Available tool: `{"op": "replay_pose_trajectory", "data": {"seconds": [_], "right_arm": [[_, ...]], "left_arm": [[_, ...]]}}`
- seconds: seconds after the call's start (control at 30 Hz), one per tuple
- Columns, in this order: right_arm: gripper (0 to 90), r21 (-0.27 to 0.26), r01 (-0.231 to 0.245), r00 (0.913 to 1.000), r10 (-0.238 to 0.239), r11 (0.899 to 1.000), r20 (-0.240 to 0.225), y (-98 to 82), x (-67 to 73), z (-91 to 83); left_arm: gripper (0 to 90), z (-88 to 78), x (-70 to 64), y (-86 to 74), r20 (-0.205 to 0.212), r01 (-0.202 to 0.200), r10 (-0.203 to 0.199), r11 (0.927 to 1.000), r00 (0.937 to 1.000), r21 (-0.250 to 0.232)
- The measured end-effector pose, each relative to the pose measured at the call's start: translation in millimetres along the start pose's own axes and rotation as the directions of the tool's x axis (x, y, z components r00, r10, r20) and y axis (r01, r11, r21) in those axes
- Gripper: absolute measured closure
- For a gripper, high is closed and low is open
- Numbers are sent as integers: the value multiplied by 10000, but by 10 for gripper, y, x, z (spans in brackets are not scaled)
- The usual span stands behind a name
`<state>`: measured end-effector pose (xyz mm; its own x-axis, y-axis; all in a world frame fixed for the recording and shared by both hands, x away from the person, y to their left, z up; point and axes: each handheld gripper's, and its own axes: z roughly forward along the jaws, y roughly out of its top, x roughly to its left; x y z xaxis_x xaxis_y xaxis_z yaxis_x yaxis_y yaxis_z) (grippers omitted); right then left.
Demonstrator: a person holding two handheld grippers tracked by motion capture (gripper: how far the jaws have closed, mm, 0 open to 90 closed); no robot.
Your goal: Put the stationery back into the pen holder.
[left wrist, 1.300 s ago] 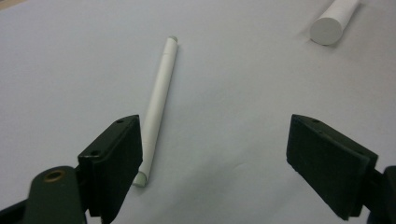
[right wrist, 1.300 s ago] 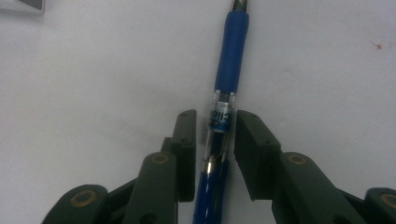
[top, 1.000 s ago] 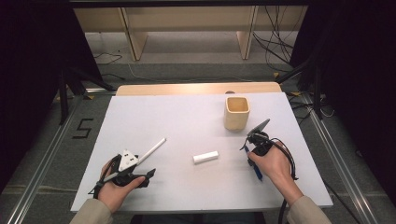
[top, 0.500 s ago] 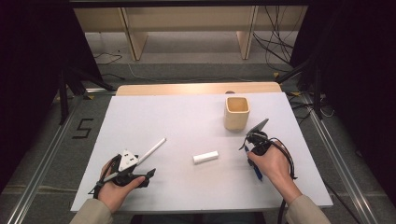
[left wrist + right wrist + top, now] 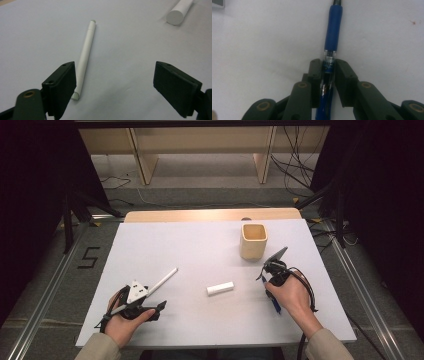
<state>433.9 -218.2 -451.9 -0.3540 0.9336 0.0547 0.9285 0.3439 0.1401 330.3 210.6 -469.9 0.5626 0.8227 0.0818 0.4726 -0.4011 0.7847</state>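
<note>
A blue pen point(image 5: 333, 30) lies on the white table top point(image 5: 190, 245) at the right, and its barrel sits between the jaws of my right gripper point(image 5: 327, 68). Those jaws have just been closing and their pads now press on the barrel. In the high view the right gripper point(image 5: 267, 282) is under the person's hand, with the blue pen point(image 5: 274, 306) poking out toward the near edge. My left gripper point(image 5: 115, 82) stands wide open and holds nothing; a white pen point(image 5: 85, 55) lies just beside its left jaw. From above, the left gripper point(image 5: 150, 304) rests at the near left by the white pen point(image 5: 165, 280).
A short white cylinder point(image 5: 220, 288) lies in the middle of the table, also ahead of the left gripper as the cylinder point(image 5: 178, 12). A tan square cup point(image 5: 253, 240) stands upright behind the right gripper. Dark floor, rails and cables surround the table.
</note>
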Motion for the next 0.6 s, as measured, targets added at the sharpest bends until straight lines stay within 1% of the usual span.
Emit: {"op": "replay_pose_trajectory", "data": {"seconds": [0.6], "right_arm": [[779,-50,-166,9998,167,9998,138,1,15,5]], "left_arm": [[185,0,1,-1,2,2,-2,10000,10000,1]]}}
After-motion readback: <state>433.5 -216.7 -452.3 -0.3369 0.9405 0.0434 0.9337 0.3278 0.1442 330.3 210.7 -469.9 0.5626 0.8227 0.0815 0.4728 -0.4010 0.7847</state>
